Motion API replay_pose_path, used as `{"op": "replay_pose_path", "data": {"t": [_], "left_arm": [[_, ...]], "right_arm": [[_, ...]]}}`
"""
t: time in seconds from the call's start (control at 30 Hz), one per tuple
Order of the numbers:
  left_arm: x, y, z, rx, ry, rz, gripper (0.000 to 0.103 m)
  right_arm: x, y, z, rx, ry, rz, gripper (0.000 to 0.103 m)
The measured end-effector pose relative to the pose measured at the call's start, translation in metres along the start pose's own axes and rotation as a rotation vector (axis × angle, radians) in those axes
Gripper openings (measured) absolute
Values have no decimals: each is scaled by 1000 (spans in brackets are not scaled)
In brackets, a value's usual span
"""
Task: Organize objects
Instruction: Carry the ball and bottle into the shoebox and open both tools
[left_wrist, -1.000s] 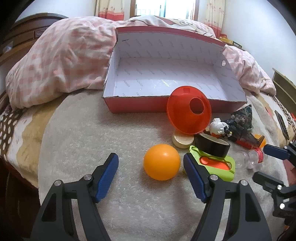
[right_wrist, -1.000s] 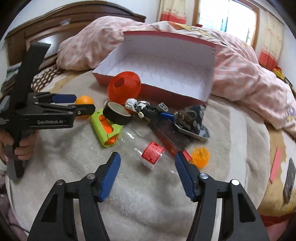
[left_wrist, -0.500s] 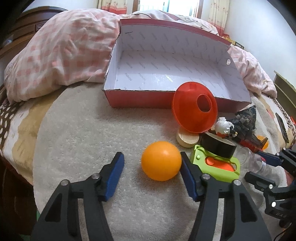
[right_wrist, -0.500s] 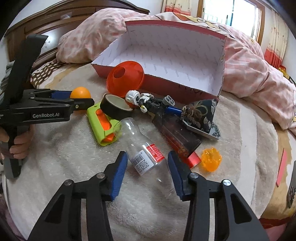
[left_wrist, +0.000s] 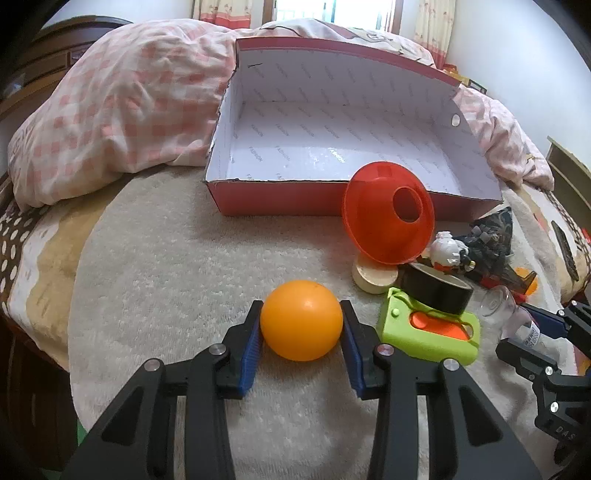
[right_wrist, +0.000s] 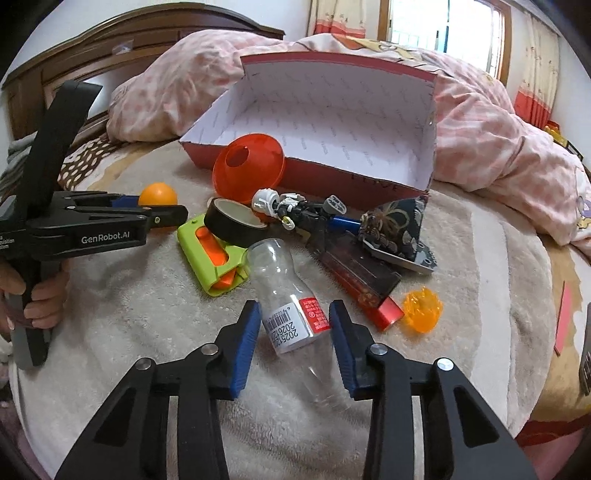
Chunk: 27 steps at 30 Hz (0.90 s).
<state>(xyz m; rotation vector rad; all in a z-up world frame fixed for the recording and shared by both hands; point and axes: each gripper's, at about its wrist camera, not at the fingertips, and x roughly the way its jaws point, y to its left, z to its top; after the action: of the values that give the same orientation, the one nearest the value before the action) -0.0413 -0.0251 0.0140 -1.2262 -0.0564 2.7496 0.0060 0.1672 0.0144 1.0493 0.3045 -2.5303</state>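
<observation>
Two grippers, both closing in on items on the beige blanket (left_wrist: 166, 258). Left gripper (left_wrist: 301, 325) has just been closing; in the left wrist view we see its blue pads pressed on both sides of the orange ball (left_wrist: 301, 319), so it is clamped on the ball, which sits on the blanket. Right gripper (right_wrist: 293, 332) has also been closing, with the clear plastic bottle (right_wrist: 288, 295) lying between its pads at the label. The left pad looks in contact; on the right we can't tell whether it touches, so the grip is uncertain.

Only the left view shows the round cream disc (left_wrist: 373, 277) under the red funnel (left_wrist: 388, 218). Only the right view shows the small orange spiky piece (right_wrist: 423, 312), the long dark red bar (right_wrist: 358, 280) and the person's hand (right_wrist: 44, 299) on the left gripper's handle.

We see in both views: the open red box (left_wrist: 280, 203) with its white inside, the black tape roll (left_wrist: 436, 291) resting on the green-and-orange tool (left_wrist: 428, 336), the toy figure (left_wrist: 447, 251), and the pink checked duvet (left_wrist: 122, 110) behind.
</observation>
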Motion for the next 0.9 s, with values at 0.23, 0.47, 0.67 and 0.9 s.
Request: {"op": "replay_pose_path", "data": {"t": [0.23, 0.47, 0.67, 0.9], "left_arm": [[-15, -8, -4, 25, -24, -13, 39], [-34, -15, -4, 43, -53, -31, 39], [-54, -21, 1, 51, -82, -49, 39], [-67, -29, 20, 73, -91, -79, 39]], "right_arm": [[-15, -5, -2, 52, -45, 4, 39], [-27, -14, -2, 129, -80, 24, 39], [-41, -20, 0, 180, -97, 36, 39], [-59, -26, 15, 202, -127, 40, 39]]}}
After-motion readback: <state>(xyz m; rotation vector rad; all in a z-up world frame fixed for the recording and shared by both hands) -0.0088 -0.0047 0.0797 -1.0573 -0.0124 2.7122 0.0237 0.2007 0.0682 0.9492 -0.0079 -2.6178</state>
